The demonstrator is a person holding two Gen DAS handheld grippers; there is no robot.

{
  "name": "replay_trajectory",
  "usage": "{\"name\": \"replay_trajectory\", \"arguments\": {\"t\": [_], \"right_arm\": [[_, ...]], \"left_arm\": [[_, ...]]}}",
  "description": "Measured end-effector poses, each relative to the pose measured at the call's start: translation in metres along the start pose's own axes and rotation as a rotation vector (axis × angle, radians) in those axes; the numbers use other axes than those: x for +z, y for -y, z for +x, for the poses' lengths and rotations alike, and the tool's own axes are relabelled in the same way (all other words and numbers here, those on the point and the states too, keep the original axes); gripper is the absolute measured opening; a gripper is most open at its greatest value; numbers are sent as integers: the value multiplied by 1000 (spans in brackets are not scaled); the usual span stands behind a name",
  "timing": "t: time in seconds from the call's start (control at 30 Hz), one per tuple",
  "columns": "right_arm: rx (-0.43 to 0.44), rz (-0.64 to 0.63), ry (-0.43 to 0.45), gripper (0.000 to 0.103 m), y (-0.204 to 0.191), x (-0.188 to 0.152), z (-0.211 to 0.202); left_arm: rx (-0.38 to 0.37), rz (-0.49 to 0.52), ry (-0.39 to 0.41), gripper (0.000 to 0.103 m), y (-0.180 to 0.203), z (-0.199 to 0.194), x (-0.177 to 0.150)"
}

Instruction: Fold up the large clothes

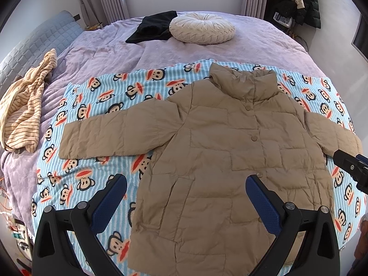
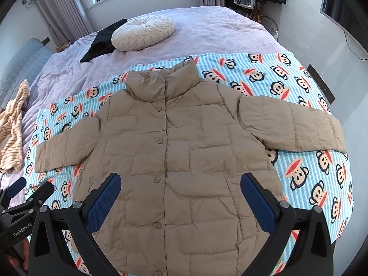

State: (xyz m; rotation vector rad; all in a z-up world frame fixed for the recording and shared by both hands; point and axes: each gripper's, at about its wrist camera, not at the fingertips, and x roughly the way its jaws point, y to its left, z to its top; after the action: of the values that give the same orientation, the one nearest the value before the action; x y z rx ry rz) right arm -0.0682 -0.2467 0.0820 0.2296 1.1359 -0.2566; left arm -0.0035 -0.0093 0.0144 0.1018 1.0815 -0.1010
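— Lilac bedding covers the bed, with a round cream cushion and something black up near the window, and a striped top bunched at the edge.

— And the piece to fold?

— That tan puffer jacket. It lies front up on the monkey-print blanket, snapped shut, collar toward the window, both sleeves stretched out sideways.

— Anyone holding it?

— No. The left tool hangs above the hem, fingers spread wide, nothing between them. The right tool is the same: jaws apart, empty, poised over the lower front.

— How do you reckon it will handle?

— Light and soft, I'd say, full of air. The shell looks smooth, so likely slippery, and the padding will probably spring back out of a fold unless it is pressed down.

— Where would you take hold?

— At the left sleeve's cuff and the right sleeve's cuff, pinching through shell and filling together. A shallow nip on the outer fabric alone might slide off. The shoulder seams look like a fair second choice.
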Motion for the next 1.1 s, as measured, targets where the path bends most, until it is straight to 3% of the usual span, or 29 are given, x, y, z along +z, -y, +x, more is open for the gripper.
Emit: {"name": "replay_trajectory", "arguments": {"t": [0.13,0.33,0.4,0.47,0.57,0.63,0.77,0.9,1.1], "right_arm": [[-8,-13,36,103,-7,-6,8],[-40,-34,-229,103,6,5,24],[-10,-54,-211,103,5,7,26],[33,-73,-126,103,4,9,31],[92,-107,-127,103,-2,10,43],[80,-172,-117,103,-12,10,57],[172,-188,-114,103,-43,3,76],[158,-153,-252,103,-79,-8,120],[184,-111,-315,103,-133,-31,166]], "left_arm": [[11,-9,-12,103,2,5,2],[13,-67,-20,103,3,8,4],[3,-105,-47,103,-2,13,0],[-16,-164,-95,103,-11,21,-6],[-29,-249,-156,103,-30,35,-20],[-16,-280,-184,103,-45,44,-30],[15,-337,-215,103,-100,78,-41],[26,-417,-206,103,-167,118,-40],[-157,-593,-126,103,-260,201,-32]]}}
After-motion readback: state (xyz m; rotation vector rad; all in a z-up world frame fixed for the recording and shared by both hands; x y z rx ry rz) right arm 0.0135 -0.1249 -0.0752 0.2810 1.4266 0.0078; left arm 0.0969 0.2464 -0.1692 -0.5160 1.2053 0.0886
